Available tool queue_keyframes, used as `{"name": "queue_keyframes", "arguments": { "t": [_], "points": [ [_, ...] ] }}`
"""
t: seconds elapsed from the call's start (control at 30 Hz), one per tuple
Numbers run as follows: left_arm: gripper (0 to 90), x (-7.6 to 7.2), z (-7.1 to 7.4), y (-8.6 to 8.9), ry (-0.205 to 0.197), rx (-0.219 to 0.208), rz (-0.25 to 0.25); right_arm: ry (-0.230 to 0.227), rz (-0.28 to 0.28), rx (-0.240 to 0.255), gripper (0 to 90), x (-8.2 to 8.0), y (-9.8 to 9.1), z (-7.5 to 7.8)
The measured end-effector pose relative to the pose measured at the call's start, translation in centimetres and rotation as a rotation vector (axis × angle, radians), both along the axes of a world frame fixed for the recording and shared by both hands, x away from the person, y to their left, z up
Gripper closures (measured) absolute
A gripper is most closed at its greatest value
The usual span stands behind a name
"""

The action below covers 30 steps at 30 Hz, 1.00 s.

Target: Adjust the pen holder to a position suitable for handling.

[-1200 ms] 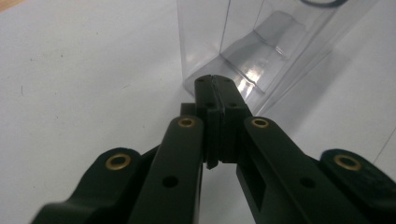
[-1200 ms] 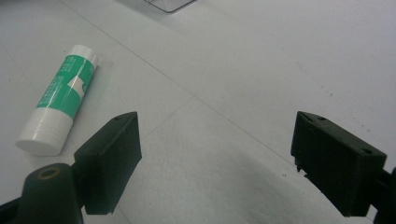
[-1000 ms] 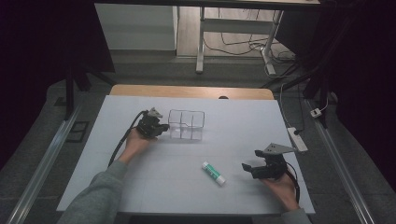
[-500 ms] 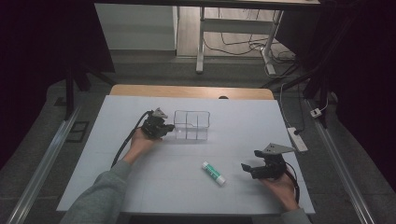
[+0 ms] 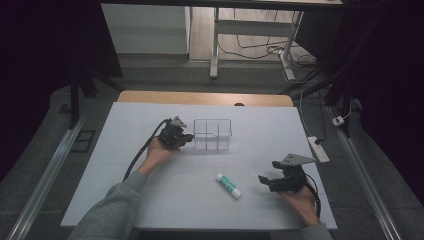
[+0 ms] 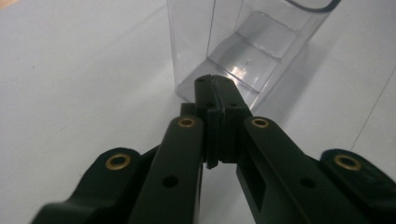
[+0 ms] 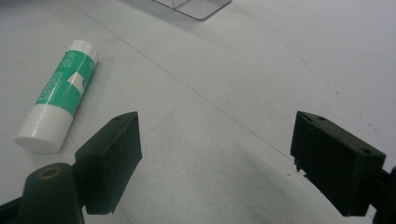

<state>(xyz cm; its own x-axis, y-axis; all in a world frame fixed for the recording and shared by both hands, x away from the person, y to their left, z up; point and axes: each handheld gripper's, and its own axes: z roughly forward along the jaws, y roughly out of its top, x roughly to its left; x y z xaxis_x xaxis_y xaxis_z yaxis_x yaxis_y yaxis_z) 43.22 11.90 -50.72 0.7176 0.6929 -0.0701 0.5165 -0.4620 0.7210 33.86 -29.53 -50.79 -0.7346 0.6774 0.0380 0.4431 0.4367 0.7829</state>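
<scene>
A clear plastic box with inner dividers stands upright at the table's middle back. My left gripper is shut with nothing in it, its tips right at the box's left wall. A white and green glue stick lies flat on the table in front of the box. My right gripper rests open near the right front, a short way right of the glue stick, its jaws wide apart with bare table between them.
The white table top has a wooden strip along its far edge. A power strip lies at the right edge. Cables trail from both grippers. Desk legs and wires stand on the floor behind the table.
My left gripper has moved right across the table until its tips reached the clear box. The right gripper and the glue stick have stayed in place.
</scene>
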Motion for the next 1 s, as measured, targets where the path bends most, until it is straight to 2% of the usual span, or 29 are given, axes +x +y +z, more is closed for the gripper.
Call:
{"name": "queue_keyframes", "arguments": {
  "t": [0.37,0.5,0.6,0.73,0.87,1.0],
  "points": [
    [88.3,0.4,-0.1,-1.4,-0.009,-0.006,-0.011,0.007,0.004,0.003,16.3,0.0,0.1,-0.1],
    [88.3,0.5,-0.2,-1.4,-0.007,-0.012,-0.016,0.007,0.005,0.0,16.4,-0.1,0.1,-0.1],
    [88.3,0.4,-0.1,-1.2,-0.012,-0.007,-0.016,0.005,0.008,0.0,16.4,-0.1,0.1,0.0],
    [88.3,-0.4,0.4,-0.6,-0.052,0.025,-0.027,0.003,0.013,0.005,16.4,-0.2,0.1,0.0],
    [88.2,-1.2,0.8,0.6,-0.052,0.0,-0.025,0.002,0.016,0.005,16.4,-0.2,0.1,0.1],
    [88.1,-2.1,1.2,1.4,-0.064,-0.004,-0.04,-0.001,0.017,0.005,16.5,-0.2,0.1,0.1]
  ]
}}
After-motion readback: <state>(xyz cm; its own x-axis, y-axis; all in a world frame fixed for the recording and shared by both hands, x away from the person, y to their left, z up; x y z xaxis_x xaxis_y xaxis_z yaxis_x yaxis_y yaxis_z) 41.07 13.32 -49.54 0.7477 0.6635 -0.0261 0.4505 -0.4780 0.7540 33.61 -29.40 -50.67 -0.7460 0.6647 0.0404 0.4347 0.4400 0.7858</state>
